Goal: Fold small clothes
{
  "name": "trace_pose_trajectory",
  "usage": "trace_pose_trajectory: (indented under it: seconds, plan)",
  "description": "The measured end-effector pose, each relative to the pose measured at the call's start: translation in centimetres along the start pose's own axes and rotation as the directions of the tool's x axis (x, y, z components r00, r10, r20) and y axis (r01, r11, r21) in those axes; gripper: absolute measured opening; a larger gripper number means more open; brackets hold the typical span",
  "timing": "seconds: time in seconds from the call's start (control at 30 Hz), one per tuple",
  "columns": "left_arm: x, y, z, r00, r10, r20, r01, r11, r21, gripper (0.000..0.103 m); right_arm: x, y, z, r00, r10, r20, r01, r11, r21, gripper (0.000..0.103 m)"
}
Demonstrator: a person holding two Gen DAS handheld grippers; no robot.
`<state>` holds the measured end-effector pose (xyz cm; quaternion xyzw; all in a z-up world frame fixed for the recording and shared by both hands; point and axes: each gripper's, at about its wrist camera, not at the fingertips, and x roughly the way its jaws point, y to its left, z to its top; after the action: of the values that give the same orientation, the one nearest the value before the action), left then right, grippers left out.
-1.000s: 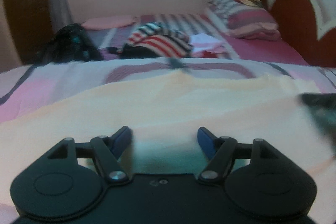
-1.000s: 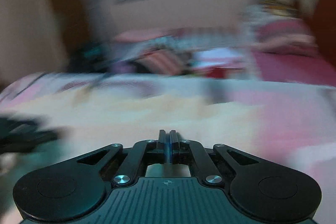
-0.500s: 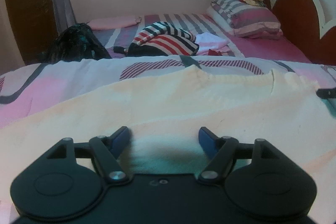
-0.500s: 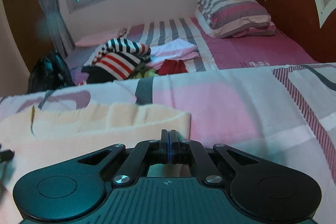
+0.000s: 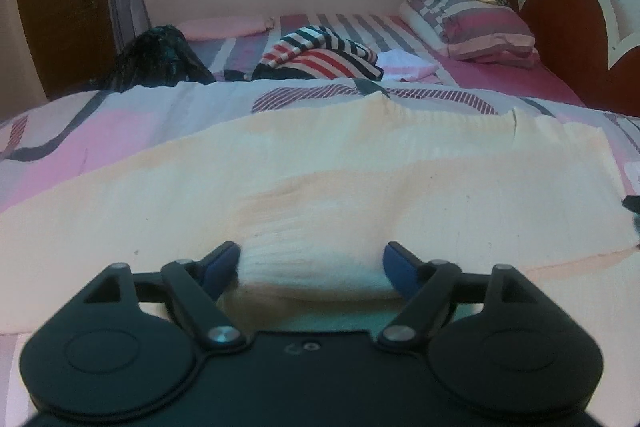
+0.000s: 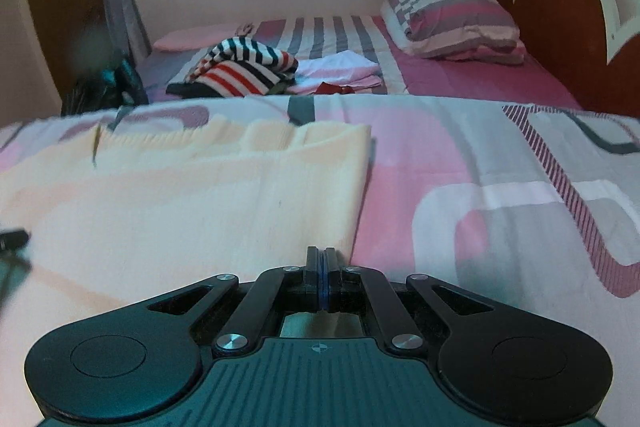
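Note:
A cream knit garment [image 5: 360, 179] lies spread flat on the pink and grey patterned bedcover [image 5: 120, 123]. My left gripper [image 5: 312, 267] is open, low over the garment's near edge, with a raised fold of the cloth between its blue-tipped fingers. My right gripper [image 6: 323, 267] is shut at the garment's [image 6: 180, 203] near right corner; whether cloth is pinched between the pads is hidden. The tip of the other gripper shows at the left edge of the right wrist view [image 6: 12, 239].
A pile of striped clothes [image 5: 320, 57] and folded pink and white items [image 6: 340, 71] lie further back on the bed. A dark bag [image 5: 156, 59] sits at the left. Pillows [image 6: 452, 19] and a red headboard [image 6: 560, 23] are at the right.
The right gripper has swung right and steadied at the garment's right corner. The left gripper has stayed open over the near edge, and the cloth between its fingers has bunched up more.

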<state>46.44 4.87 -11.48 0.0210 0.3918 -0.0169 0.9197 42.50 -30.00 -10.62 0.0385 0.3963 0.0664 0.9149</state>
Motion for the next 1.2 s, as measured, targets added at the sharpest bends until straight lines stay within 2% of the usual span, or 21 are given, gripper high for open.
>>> trace_pose_trajectory:
  seconds: [0.07,0.17,0.27,0.4,0.47,0.57,0.63,0.7,0.8,0.9,0.97,1.03,1.1,1.13,1.2]
  plan:
    - [-0.8,0.1,0.1,1.0,0.017,0.016,-0.017,1.0,0.004,0.073,-1.6,0.1,-0.4,0.999,0.005,0.054,-0.005,1.0,0.004,0.0]
    - [-1.0,0.2,-0.6,0.999,0.03,0.012,-0.03,0.999,0.011,0.073,-3.3,0.6,-1.1,0.994,0.036,0.105,-0.037,0.999,0.003,0.0]
    - [-0.7,0.1,-1.0,0.999,0.044,0.004,-0.044,0.999,-0.002,0.078,-1.7,1.3,-2.1,1.0,-0.008,-0.006,0.008,1.0,-0.021,0.0]
    - [-2.0,1.1,-1.1,0.998,0.054,0.013,-0.053,0.998,-0.033,0.075,-2.3,1.8,-1.9,1.0,-0.025,0.019,0.025,1.0,-0.007,0.0]
    - [-3.2,2.6,-2.0,0.997,0.074,0.03,-0.072,0.995,-0.062,0.073,-3.5,1.4,-1.8,0.997,0.007,0.071,-0.009,1.0,0.028,0.0]
    - [-4.9,6.3,-3.7,0.996,0.09,0.019,-0.086,0.983,-0.163,0.073,-4.3,0.8,-2.1,0.997,0.008,0.075,-0.012,0.999,0.052,0.0]
    - [-6.0,9.4,-5.0,0.99,0.139,0.015,-0.131,0.962,-0.238,0.073,-4.4,0.7,-2.4,0.997,0.021,0.07,-0.026,0.997,0.074,0.0]
    - [-7.1,13.1,-6.4,0.984,0.175,-0.003,-0.166,0.925,-0.341,0.071,-4.7,0.9,-2.6,0.997,0.025,0.073,-0.031,0.996,0.084,0.0]
    - [-8.9,17.9,-8.2,0.979,0.201,0.01,-0.171,0.858,-0.484,0.068,-4.5,1.8,-2.6,0.997,0.033,0.076,-0.04,0.995,0.092,0.0]
    - [-10.1,21.2,-8.8,0.972,0.235,0.01,-0.188,0.802,-0.567,0.068,-4.1,3.2,-2.3,0.996,0.04,0.082,-0.047,0.995,0.083,0.0]
    - [-10.7,23.5,-9.3,0.968,0.249,0.01,-0.187,0.753,-0.631,0.068,-3.8,4.0,-2.1,0.995,0.043,0.086,-0.051,0.995,0.082,0.001]
    - [-11.5,25.6,-10.2,0.966,0.258,0.024,-0.166,0.686,-0.708,0.067,-3.6,4.6,-1.9,0.994,0.057,0.088,-0.065,0.994,0.084,0.001]
    - [-12.0,28.0,-11.2,0.968,0.245,0.052,-0.115,0.621,-0.775,0.061,-3.5,5.0,-1.9,0.994,0.063,0.09,-0.07,0.995,0.077,0.001]
    - [-12.2,28.8,-11.6,0.968,0.241,0.067,-0.095,0.601,-0.794,0.06,-3.4,5.2,-1.8,0.994,0.067,0.088,-0.074,0.994,0.074,0.001]
    - [-12.0,30.0,-11.6,0.967,0.245,0.071,-0.091,0.59,-0.802,0.06,-3.1,5.2,-1.7,0.994,0.072,0.076,-0.078,0.994,0.077,0.001]
